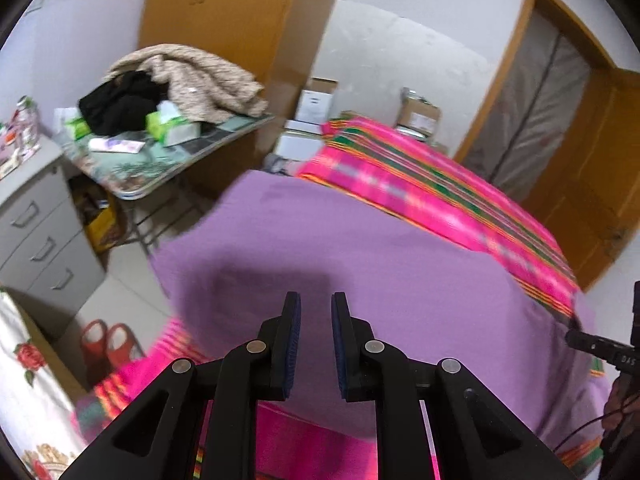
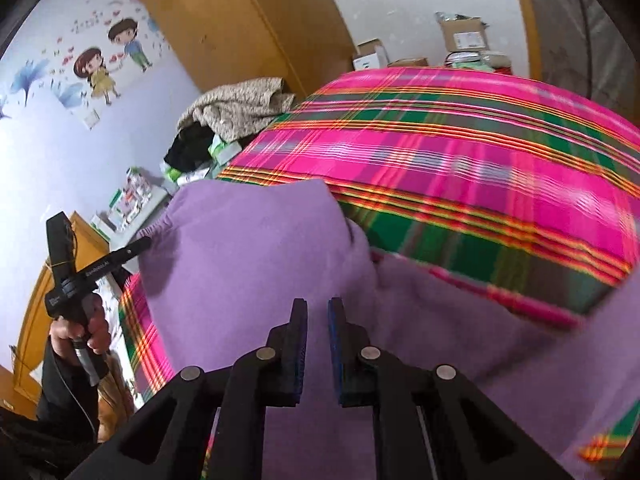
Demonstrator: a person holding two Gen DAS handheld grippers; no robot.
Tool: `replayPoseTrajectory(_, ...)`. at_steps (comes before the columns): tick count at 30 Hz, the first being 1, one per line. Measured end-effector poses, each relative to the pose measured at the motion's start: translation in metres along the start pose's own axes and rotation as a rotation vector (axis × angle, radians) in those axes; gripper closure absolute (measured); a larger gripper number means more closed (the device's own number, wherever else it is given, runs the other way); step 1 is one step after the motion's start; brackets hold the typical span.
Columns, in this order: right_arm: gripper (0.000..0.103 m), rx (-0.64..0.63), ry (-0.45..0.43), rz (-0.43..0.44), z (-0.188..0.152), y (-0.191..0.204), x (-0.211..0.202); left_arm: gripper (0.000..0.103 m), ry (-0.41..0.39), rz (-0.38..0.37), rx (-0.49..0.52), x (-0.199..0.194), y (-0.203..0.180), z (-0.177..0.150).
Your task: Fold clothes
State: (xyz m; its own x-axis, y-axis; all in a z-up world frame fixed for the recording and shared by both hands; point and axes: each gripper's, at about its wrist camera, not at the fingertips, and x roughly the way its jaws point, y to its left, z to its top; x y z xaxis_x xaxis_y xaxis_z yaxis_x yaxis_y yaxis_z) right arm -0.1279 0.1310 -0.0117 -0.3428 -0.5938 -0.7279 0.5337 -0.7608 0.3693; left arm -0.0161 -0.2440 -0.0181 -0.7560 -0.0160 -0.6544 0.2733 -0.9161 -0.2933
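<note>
A purple garment point(image 1: 360, 264) lies spread on a bed covered by a pink and green plaid sheet point(image 1: 432, 192). My left gripper point(image 1: 316, 304) hovers over the garment's near part, open, with nothing between its blue pads. In the right wrist view the same purple garment point(image 2: 248, 248) shows a folded-over flap toward the upper left and a sleeve-like part point(image 2: 460, 312) running right. My right gripper point(image 2: 318, 308) is above it with a narrow gap between its fingers, holding nothing. The left hand-held device point(image 2: 76, 272) appears at the left, gripped by a person's hand point(image 2: 86, 330).
A folding table point(image 1: 168, 160) left of the bed carries a beige blanket point(image 1: 200, 80), black clothes and tissue packs. Grey drawers point(image 1: 40, 236) and red slippers point(image 1: 108, 344) stand by the bed's left side. Cardboard boxes point(image 1: 316, 100) and a wooden door point(image 1: 592, 184) lie beyond.
</note>
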Motion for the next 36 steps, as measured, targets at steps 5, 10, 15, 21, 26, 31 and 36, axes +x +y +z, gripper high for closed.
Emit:
replayPoseTrajectory(5,0.085,0.052,-0.028,-0.025,-0.025,-0.013,-0.023,0.083,0.043,-0.098,0.075,0.006,-0.046,-0.014)
replayPoseTrajectory(10,0.073,0.134,-0.094,-0.062,-0.038,-0.038,-0.050,0.082,0.096,-0.190,0.151,0.013,-0.091,-0.029)
replayPoseTrajectory(15,0.072,0.253,-0.148,-0.136,-0.046,-0.077,-0.072,0.082,0.137,-0.262,0.206,0.015,-0.128,-0.044)
replayPoseTrajectory(21,0.069,0.339,-0.171,-0.196,-0.054,-0.111,-0.085,0.082,0.178,-0.352,0.265,0.016,-0.168,-0.056)
replayPoseTrajectory(26,0.067,0.341,-0.180,-0.190,-0.054,-0.115,-0.082,0.077,0.207,-0.414,0.325,0.021,-0.202,-0.059)
replayPoseTrajectory(31,0.067,0.337,-0.184,-0.184,-0.054,-0.116,-0.080,0.077,0.232,-0.444,0.389,0.026,-0.229,-0.067)
replayPoseTrajectory(36,0.067,0.337,-0.184,-0.186,-0.053,-0.120,-0.082,0.077,0.274,-0.453,0.418,0.033,-0.243,-0.078)
